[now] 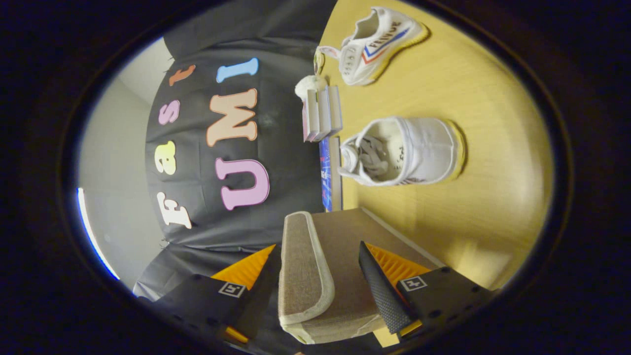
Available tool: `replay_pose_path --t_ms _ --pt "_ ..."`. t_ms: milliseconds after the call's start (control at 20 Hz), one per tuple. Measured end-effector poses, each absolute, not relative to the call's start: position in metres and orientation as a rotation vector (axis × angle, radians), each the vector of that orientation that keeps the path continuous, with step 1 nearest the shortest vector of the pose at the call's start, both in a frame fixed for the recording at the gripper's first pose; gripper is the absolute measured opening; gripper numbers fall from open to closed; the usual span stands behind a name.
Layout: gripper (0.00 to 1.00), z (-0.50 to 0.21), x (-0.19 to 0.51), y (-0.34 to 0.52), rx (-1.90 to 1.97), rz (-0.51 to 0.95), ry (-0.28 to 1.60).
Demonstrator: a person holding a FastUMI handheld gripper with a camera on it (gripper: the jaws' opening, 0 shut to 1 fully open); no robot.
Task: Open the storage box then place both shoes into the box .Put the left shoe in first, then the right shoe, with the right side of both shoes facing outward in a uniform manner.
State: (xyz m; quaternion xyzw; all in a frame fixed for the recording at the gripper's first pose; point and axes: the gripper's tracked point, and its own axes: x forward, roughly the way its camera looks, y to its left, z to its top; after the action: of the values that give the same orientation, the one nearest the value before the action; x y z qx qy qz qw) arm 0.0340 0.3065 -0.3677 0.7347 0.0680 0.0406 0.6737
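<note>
Storage box (pixel 340 276) in beige fabric sits between the fingers of the gripper (pixel 315 296), its lid (pixel 301 268) raised on edge so the padded rim stands in the gap. The jaws are spread wide, one finger on each side of the lid; whether either pad presses on it I cannot tell. Just beyond the box, a white shoe (pixel 404 153) lies on the wooden table (pixel 483 98), its opening turned toward the camera. Beside it, a row of books (pixel 323 116) stands against the booth wall. Farther on lies a second white shoe (pixel 379 44) with coloured stripes on its side.
</note>
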Motion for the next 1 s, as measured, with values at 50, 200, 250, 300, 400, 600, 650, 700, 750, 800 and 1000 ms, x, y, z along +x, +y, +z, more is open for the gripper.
replay_pose_path --t_ms 50,200,250,300,400,600,650,700,750,800,1000 --pt "0.97 -0.366 0.033 0.309 1.666 0.093 0.131" --pt "0.87 -0.36 0.039 0.303 1.704 0.083 0.055" --pt "0.84 -0.36 0.04 0.306 1.703 0.076 0.047" --pt "0.81 -0.361 0.042 0.309 1.692 0.072 0.048" --pt "0.62 -0.35 0.041 0.308 1.691 0.072 0.006" --pt "0.24 -0.348 0.028 0.306 1.668 0.049 -0.023" --pt "0.14 -0.34 0.042 0.301 1.65 0.054 -0.037" --pt "0.05 -0.341 0.043 0.304 1.617 0.057 -0.023" --pt "0.05 -0.333 0.045 0.306 1.586 0.063 -0.027" --pt "0.05 -0.325 0.045 0.305 1.568 0.07 -0.033" --pt "0.03 -0.284 0.039 0.298 1.528 0.099 -0.077"
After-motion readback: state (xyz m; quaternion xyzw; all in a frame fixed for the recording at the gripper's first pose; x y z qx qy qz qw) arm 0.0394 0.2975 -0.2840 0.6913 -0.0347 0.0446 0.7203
